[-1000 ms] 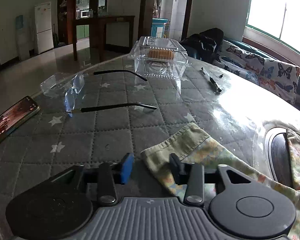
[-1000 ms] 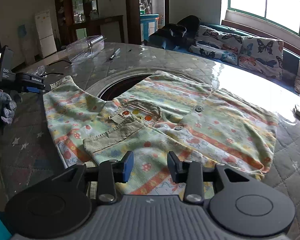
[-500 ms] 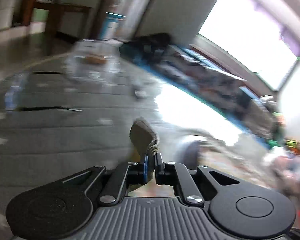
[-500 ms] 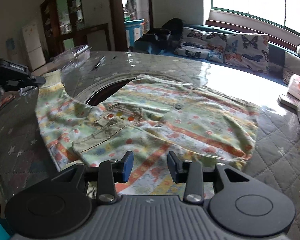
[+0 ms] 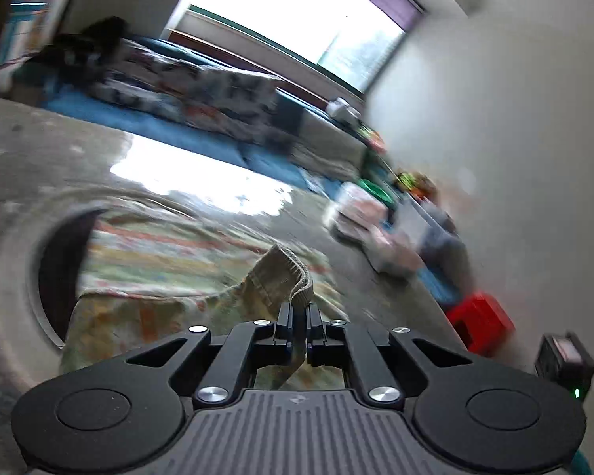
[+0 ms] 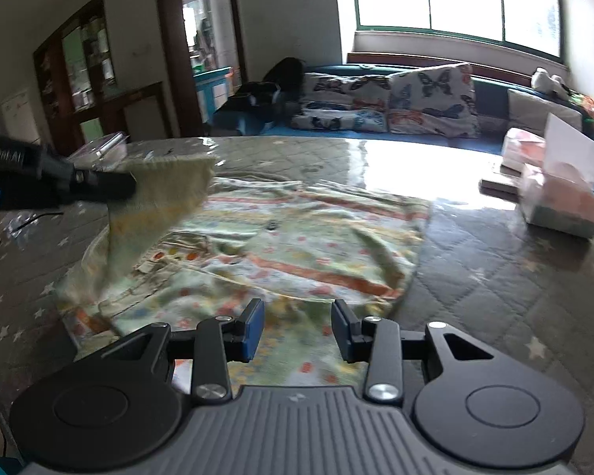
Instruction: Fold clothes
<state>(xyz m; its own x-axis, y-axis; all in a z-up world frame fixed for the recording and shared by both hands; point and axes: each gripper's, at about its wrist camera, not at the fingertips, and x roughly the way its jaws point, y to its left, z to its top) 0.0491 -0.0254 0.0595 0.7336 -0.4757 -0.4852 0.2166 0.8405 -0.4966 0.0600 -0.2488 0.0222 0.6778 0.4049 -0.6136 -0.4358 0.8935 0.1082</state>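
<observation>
- Daylight from a wide window falls across a quilted grey tabletop (image 6: 495, 277) with small stars, backed by a blue sofa with butterfly-print cushions (image 6: 388, 103).
- Spread flat near the middle of the tabletop lies a child's patterned shirt (image 6: 297, 245), pale green with orange stripes; its buttons and chest pocket face up.
- The left hand-held gripper (image 5: 299, 316) has its jaws clamped tight on the shirt's ribbed sleeve cuff (image 5: 293, 273), which sticks up between the pads; the left wrist view is blurred.
- From the right wrist view, that same gripper enters at the shirt's left side and holds the sleeve (image 6: 166, 186) lifted clear of the tabletop, the cloth hanging over the shirt's chest.
- The right hand-held gripper (image 6: 297, 328) hovers over the shirt's near hem, jaws partly apart, blue pads showing, nothing between them.
- Beyond the shirt's right edge, well apart from it, sit plastic-wrapped packs (image 6: 558, 202).
- A clear plastic box (image 6: 103, 146) rests behind the lifted sleeve.
</observation>
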